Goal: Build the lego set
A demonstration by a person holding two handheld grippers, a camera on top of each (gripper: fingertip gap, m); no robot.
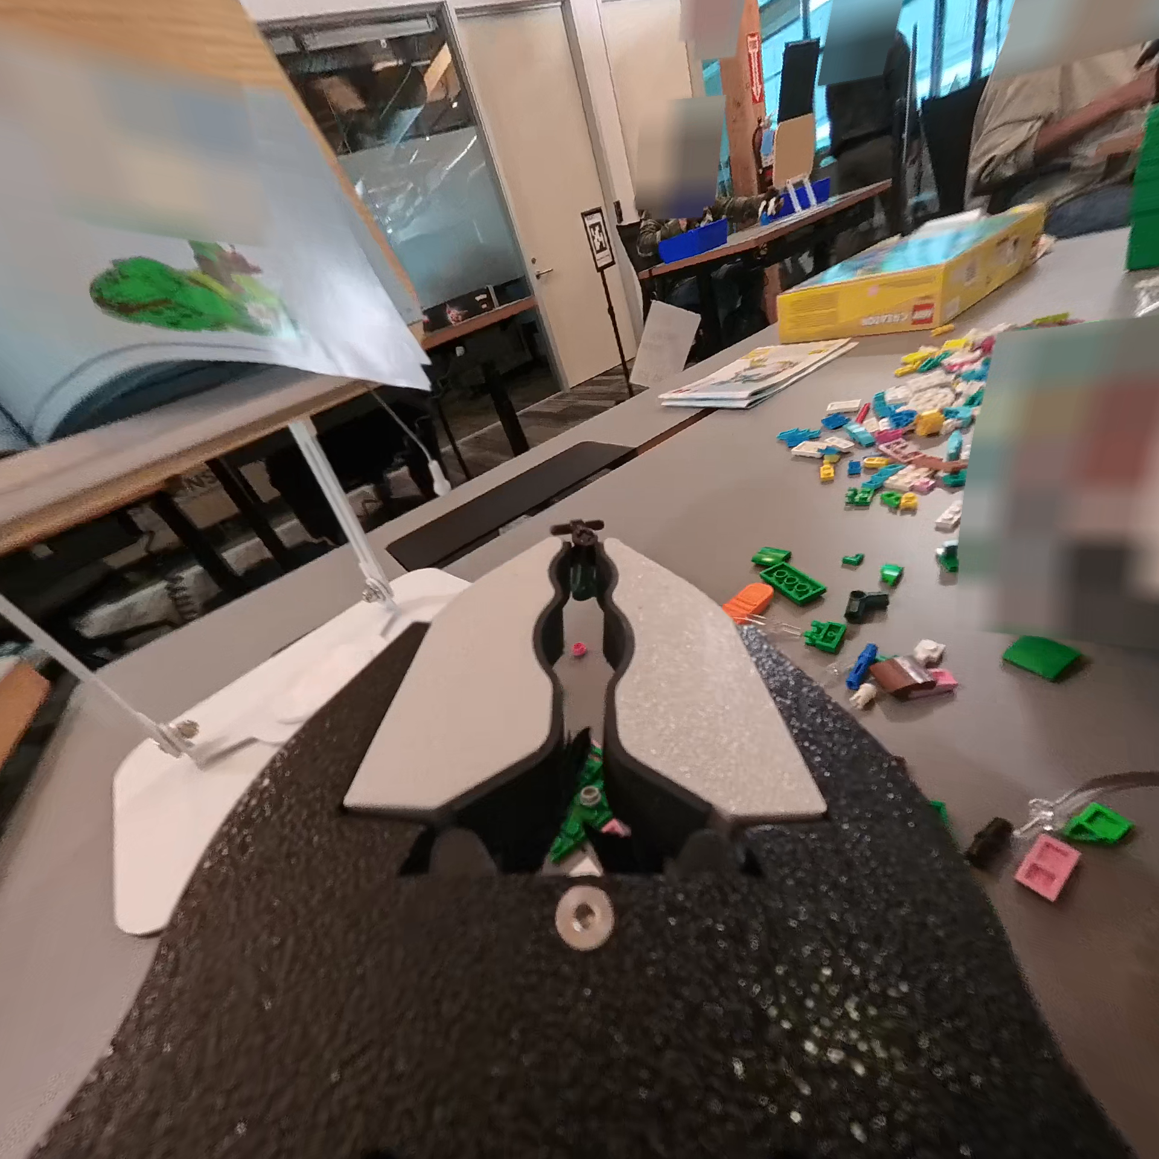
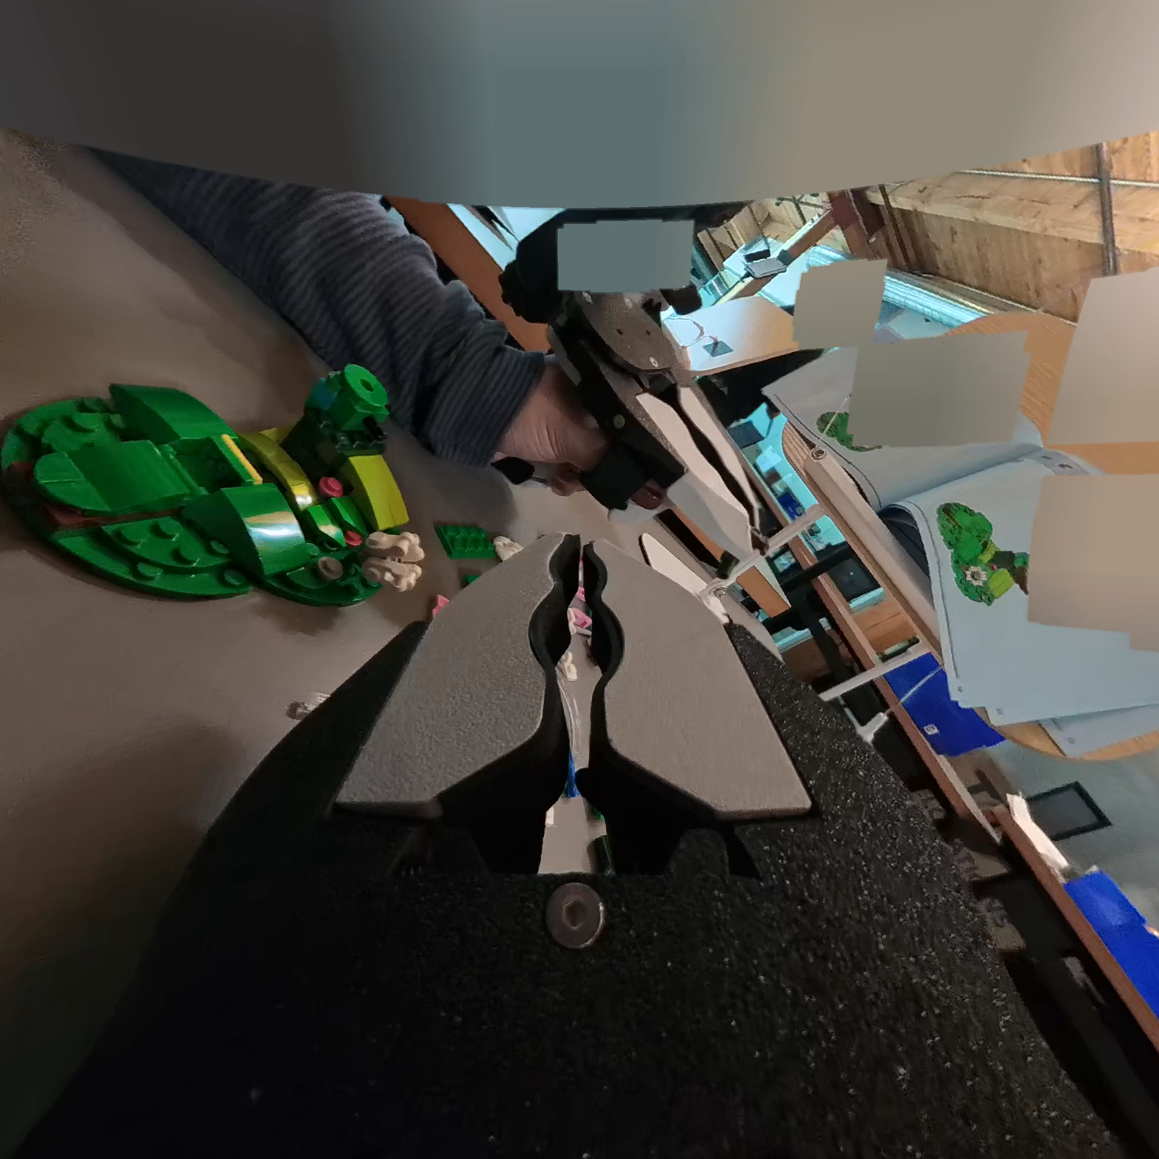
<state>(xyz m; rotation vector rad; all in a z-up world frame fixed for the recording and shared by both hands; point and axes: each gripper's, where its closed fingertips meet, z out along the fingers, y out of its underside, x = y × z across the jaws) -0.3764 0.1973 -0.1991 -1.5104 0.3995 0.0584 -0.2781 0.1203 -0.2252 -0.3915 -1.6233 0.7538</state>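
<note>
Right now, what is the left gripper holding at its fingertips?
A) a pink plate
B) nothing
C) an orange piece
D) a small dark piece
D: the left gripper is closed on a small dark piece that pokes out past its tips.

even indoor light, fisheye warping at edges, motion blur, glossy brick glare

A shared office workroom is showing here. Ahead of the left tongs (image 1: 580,552), glass-walled rooms (image 1: 433,207) and a plain door (image 1: 539,188) are lining the far wall. To their right, a long grey desk (image 1: 690,502) is carrying loose bricks (image 1: 909,426) and a yellow set box (image 1: 909,276), while people are sitting at further desks (image 1: 765,219) beyond.
</note>
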